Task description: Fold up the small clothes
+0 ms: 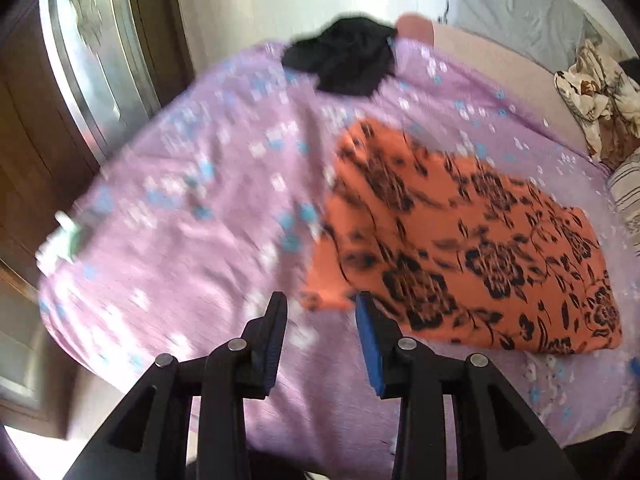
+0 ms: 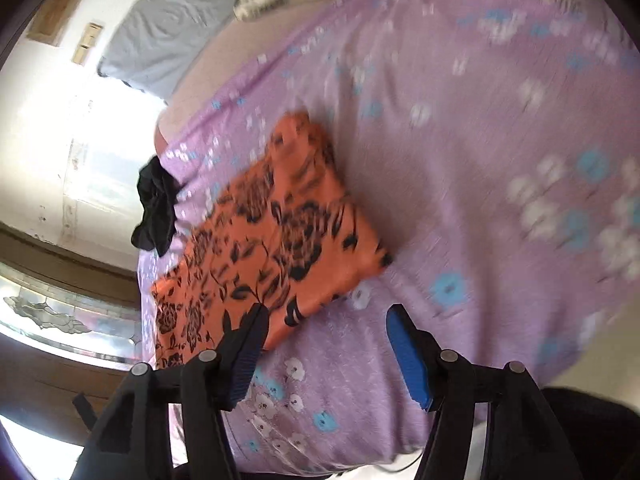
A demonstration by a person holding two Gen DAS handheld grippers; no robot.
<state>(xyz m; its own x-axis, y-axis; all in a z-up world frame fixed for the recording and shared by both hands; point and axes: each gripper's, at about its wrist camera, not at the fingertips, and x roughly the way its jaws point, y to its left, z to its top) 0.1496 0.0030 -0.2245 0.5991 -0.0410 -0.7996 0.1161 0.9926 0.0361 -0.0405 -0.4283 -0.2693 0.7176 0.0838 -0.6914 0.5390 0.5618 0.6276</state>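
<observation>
Both grippers held open and empty above the bed.

The left gripper [image 1: 322, 308] points forward and downward, its two black fingers spread with a clear gap between them and nothing caught there; the blue pad [image 1: 370, 344] on the inner face of one finger is plainly exposed. The right gripper [image 2: 326, 316] is likewise angled downward with its jaws spread wider still, one ribbed dark pad [image 2: 248, 356] and one blue pad [image 2: 408, 356] facing each other across the gap. Neither gripper touches anything. Both views are motion-blurred.
</observation>
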